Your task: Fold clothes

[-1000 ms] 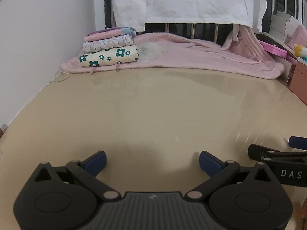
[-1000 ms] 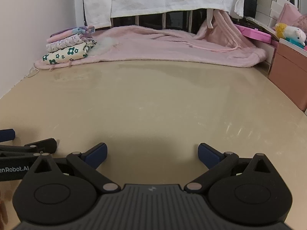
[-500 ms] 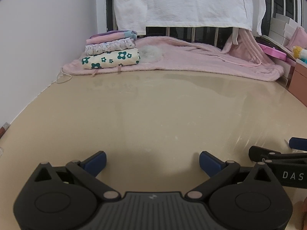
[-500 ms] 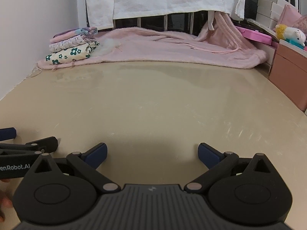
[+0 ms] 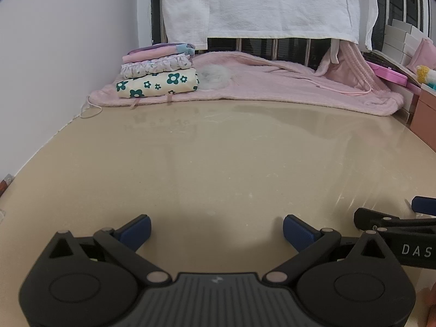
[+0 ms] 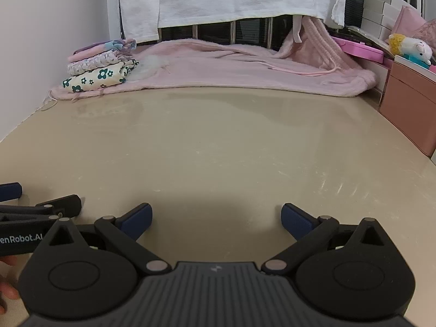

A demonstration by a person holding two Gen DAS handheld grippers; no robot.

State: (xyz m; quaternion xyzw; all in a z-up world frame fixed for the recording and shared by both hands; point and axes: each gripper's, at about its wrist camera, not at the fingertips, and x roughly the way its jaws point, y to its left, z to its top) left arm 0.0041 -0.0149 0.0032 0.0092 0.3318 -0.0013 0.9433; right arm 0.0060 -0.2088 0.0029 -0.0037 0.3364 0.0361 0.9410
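Far left, against the white wall (image 5: pixel 54 68): a neat stack of folded clothes (image 5: pixel 158 73), cream cotton with dark green flowers at the bottom, frilled lilac print and plain pink layers above, sitting on the left end of a fluffy pink fleece garment (image 5: pixel 272 84). Spread across the far edge of the glossy beige tabletop (image 5: pixel 218 158), with a thin pink drawstring (image 5: pixel 340 88) trailing over its right part and a grey fur pompom (image 5: pixel 215 77) just beside the stack. Probably the next piece to fold: soft, limp, thick and light, likely to drag rather than slide, with the stack riding on one end. Best taken by pinching the near hem at two well-separated spots, clear of the stack. Near bottom, left gripper (image 5: pixel 216 231) low over bare table, blue-padded tongs wide apart, nothing between them. To its right, right gripper (image 6: pixel 215 220) likewise spread wide and empty, well apart from the garment. Far right: pink boxes (image 6: pixel 359 49) and a plush toy (image 6: pixel 408 47).
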